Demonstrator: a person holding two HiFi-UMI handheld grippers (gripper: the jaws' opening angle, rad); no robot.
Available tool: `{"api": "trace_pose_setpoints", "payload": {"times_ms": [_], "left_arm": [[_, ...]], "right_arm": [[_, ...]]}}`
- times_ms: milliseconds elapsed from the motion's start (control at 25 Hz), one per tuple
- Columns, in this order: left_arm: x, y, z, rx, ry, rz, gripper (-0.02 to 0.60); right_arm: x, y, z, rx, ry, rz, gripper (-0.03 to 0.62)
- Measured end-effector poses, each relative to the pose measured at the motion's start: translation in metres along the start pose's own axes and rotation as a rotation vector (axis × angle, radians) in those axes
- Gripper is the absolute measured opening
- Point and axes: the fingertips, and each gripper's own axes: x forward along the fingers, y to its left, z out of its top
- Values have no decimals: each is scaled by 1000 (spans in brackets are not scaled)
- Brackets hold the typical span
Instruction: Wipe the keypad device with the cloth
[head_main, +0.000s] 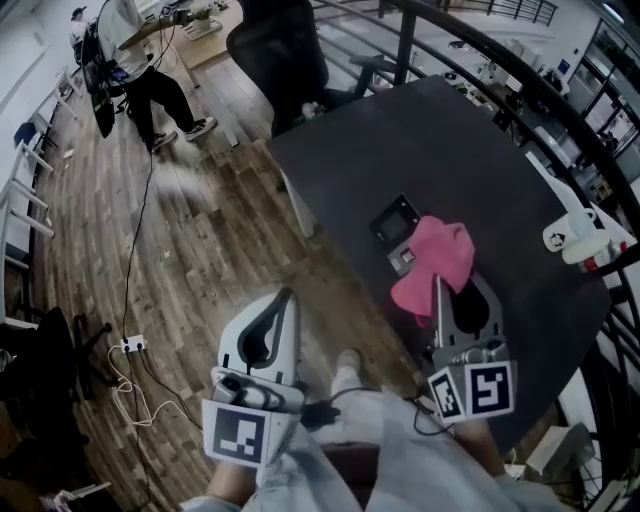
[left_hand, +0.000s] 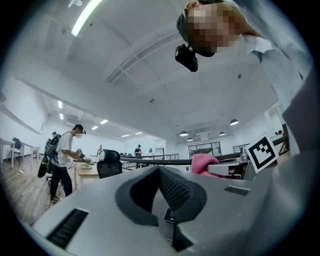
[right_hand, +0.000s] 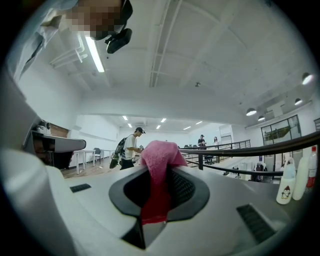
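Note:
The keypad device (head_main: 395, 222), a small dark unit with a grey screen, lies on the dark table (head_main: 450, 140) near its front-left edge. A pink cloth (head_main: 438, 262) drapes beside and partly over the device's near end. My right gripper (head_main: 437, 286) is shut on this cloth, which bulges up between the jaws in the right gripper view as pink cloth (right_hand: 159, 156). My left gripper (head_main: 287, 297) hangs over the wooden floor left of the table, jaws together and empty. From the left gripper view the cloth (left_hand: 202, 162) shows off to the right.
White bottles (head_main: 578, 236) stand at the table's right edge, by a dark railing (head_main: 560, 90). A black office chair (head_main: 280, 50) is behind the table. A person (head_main: 135, 55) stands at a far desk. A cable and power strip (head_main: 130, 346) lie on the floor.

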Motion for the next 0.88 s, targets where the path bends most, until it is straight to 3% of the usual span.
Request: {"api": "trace_pose_setpoints", "payload": {"times_ms": [360, 600, 880], "left_arm": [[56, -2, -1, -3, 5, -46, 3], [82, -18, -6, -1, 17, -123, 3], [115, -25, -13, -1, 22, -221, 3]], "right_arm": [[34, -38, -8, 50, 10, -41, 71], [25, -67, -14, 67, 21, -128, 71], [16, -85, -23, -2, 55, -225, 71]]}}
